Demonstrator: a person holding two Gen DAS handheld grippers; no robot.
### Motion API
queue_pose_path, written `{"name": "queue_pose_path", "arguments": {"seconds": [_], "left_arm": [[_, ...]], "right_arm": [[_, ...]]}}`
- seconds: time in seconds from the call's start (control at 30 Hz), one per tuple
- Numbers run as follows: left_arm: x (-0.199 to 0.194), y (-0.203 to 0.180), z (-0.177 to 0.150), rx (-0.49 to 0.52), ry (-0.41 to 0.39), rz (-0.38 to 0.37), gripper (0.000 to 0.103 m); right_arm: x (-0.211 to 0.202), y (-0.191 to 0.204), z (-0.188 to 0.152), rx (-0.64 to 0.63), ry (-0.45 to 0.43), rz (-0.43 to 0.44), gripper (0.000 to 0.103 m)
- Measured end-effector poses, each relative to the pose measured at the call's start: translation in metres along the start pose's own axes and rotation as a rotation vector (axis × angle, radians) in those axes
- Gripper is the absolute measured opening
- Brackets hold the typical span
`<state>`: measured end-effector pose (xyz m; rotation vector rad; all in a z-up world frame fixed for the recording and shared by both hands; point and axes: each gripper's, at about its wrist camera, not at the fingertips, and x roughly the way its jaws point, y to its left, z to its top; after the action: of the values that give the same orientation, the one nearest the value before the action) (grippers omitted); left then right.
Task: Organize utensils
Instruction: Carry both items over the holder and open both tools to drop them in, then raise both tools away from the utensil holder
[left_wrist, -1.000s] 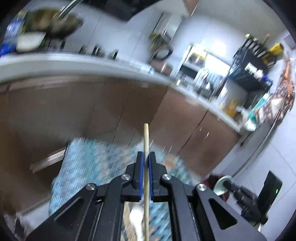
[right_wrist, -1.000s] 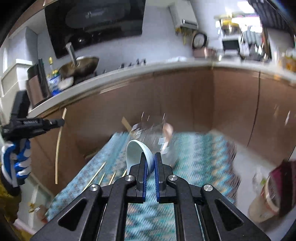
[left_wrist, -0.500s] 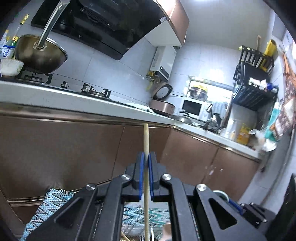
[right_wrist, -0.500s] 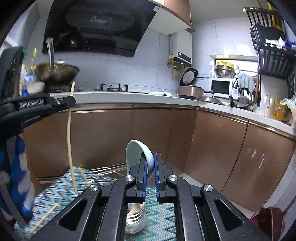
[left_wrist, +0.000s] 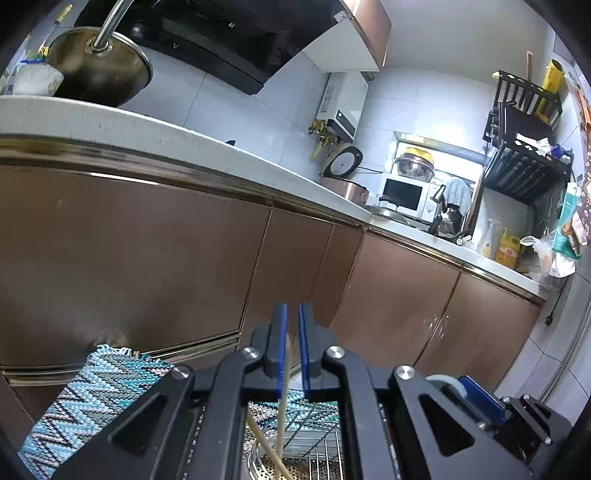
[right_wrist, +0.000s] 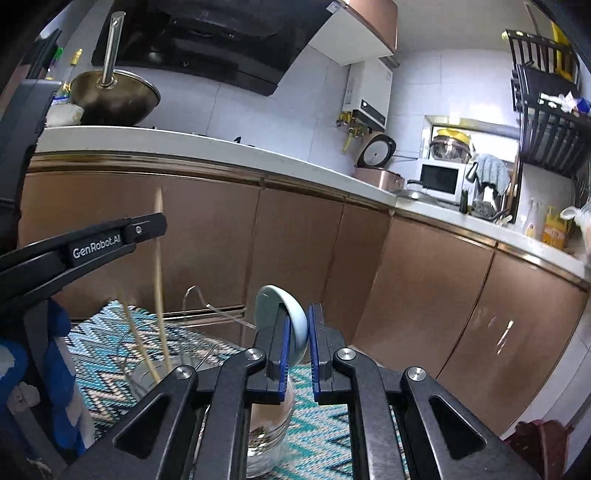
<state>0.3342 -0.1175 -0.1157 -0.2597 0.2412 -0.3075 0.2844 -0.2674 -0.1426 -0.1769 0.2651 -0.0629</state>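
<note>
The left gripper (left_wrist: 291, 347) has just been opening its jaws to a narrow gap, and a chopstick (left_wrist: 283, 402) stands loosely between them, leaning on the left pad, its lower end down in a wire rack (left_wrist: 314, 435) on the patterned mat (left_wrist: 92, 398). The right gripper (right_wrist: 297, 350) has likewise just been opening to a narrow gap, with a pale blue spoon (right_wrist: 284, 314) between its pads, resting against the left one above a glass jar (right_wrist: 269, 443) on the mat. A second chopstick (right_wrist: 138, 339) leans in the rack beside the first.
</note>
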Motion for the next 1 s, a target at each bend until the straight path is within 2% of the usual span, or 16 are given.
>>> {"name": "queue_pose_path", "arguments": {"seconds": [0.03,0.07,0.1,0.13,0.27,0.37,0.43,0.6,0.77,0.93,1.0], "left_arm": [[-0.006,-0.001,0.004,0.005,-0.002,0.000,0.018],[-0.012,0.000,0.008,0.004,-0.004,-0.002,0.028],[-0.019,-0.001,0.012,0.003,-0.007,0.002,0.032],[-0.027,0.001,0.016,0.002,-0.014,0.008,0.041],[-0.061,0.002,0.037,0.024,-0.059,0.033,0.057],[-0.094,0.002,0.052,0.062,-0.110,0.059,0.060],[-0.121,0.003,0.063,0.091,-0.149,0.077,0.061],[-0.177,0.016,0.088,0.103,-0.202,0.112,0.061],[-0.226,0.030,0.110,0.154,-0.189,0.154,0.061],[-0.266,0.042,0.120,0.160,-0.179,0.173,0.073],[-0.278,0.046,0.122,0.158,-0.169,0.173,0.074]], "right_arm": [[-0.003,0.000,0.000,-0.001,0.002,0.001,0.027],[-0.006,0.001,0.000,0.004,-0.001,0.003,0.032],[-0.011,0.000,0.002,0.010,-0.010,0.004,0.041],[-0.016,-0.001,0.004,0.014,-0.017,0.005,0.045],[-0.039,-0.003,0.014,0.027,-0.037,-0.004,0.057],[-0.064,-0.012,0.021,0.067,-0.057,-0.013,0.067],[-0.082,-0.019,0.027,0.090,-0.073,-0.025,0.081],[-0.141,-0.033,0.043,0.139,-0.149,-0.062,0.103],[-0.200,-0.042,0.060,0.169,-0.230,-0.089,0.103],[-0.252,-0.045,0.075,0.179,-0.319,-0.106,0.103],[-0.271,-0.044,0.077,0.182,-0.357,-0.103,0.103]]}}
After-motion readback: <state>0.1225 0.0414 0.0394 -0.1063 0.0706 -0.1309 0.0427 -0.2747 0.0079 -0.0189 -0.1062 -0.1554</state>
